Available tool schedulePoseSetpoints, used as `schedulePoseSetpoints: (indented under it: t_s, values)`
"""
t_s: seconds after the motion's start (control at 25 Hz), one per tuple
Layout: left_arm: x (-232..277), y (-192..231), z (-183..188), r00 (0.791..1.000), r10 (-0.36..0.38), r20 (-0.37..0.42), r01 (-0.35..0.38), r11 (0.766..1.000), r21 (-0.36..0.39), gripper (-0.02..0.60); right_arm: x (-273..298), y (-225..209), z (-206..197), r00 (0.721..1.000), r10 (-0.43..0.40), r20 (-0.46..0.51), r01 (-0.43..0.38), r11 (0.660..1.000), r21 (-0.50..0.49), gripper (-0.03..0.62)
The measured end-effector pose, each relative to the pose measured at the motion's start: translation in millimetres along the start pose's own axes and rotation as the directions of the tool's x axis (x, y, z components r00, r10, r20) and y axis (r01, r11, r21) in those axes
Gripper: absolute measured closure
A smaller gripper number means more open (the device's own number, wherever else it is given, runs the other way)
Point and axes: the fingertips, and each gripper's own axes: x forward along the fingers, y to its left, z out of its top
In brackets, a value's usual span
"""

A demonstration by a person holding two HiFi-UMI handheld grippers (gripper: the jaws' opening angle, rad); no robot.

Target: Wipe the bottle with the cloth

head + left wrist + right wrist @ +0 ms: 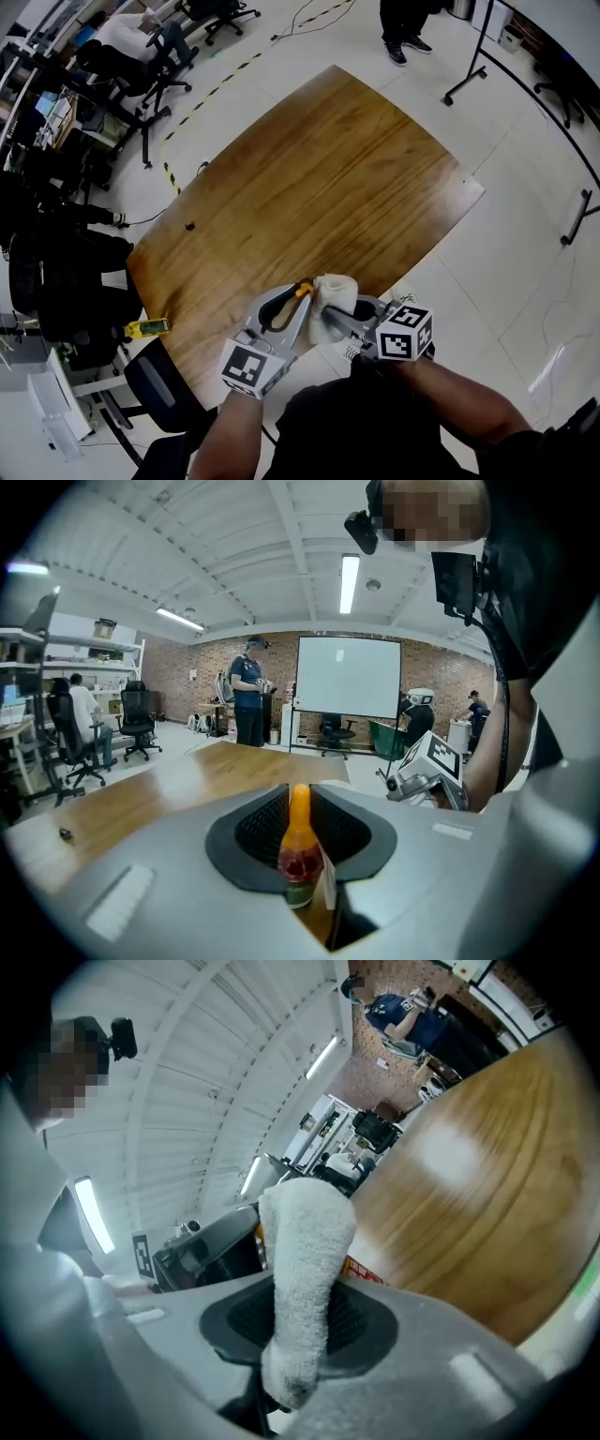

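Observation:
My left gripper point(298, 855) is shut on a small sauce bottle point(299, 847) with an orange cap, red contents and a label; the bottle stands up between the jaws. In the head view the left gripper point(292, 305) holds the bottle point(302, 290) over the near edge of the wooden table point(319, 178). My right gripper point(302, 1321) is shut on a folded white cloth point(305, 1269). Seen from above, the cloth point(334, 292) lies against the right side of the bottle, with the right gripper point(342, 319) just behind it.
The table top holds only a small dark speck point(189, 226) at its left. A yellow tool point(147, 328) lies on something beside the table's near left corner. Office chairs point(159, 75), desks and people stand around on the white floor.

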Motion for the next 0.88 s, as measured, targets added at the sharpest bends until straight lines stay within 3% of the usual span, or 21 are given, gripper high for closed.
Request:
schedulePoseSetpoints:
  t_s: [0.16, 0.36, 0.56, 0.88]
  values:
    - [-1.4, -2.6, 0.3, 0.999, -0.026, 0.04, 0.026, 1.0, -0.003, 0.501, 2.4, -7.3, -13.1, 1.0, -0.022, -0.02, 0.024, 0.998, 0.064, 0.516]
    - [0.7, -3.1, 2.0, 1.0, -0.016, 0.015, 0.016, 1.0, 0.0, 0.502, 3.4, -22.0, -24.8, 0.996, -0.072, -0.043, 0.078, 0.984, 0.161, 0.516]
    - [-1.1, -4.8, -1.4, 0.998, -0.045, 0.044, 0.044, 0.999, 0.018, 0.502, 3.6, -40.5, -40.5, 0.984, -0.153, -0.094, 0.173, 0.941, 0.289, 0.516]
    - [-1.3, -2.4, -3.3, 0.998, -0.051, 0.032, 0.05, 0.998, 0.03, 0.5, 3.5, -52.4, -51.2, 0.957, -0.243, -0.159, 0.284, 0.895, 0.343, 0.516]
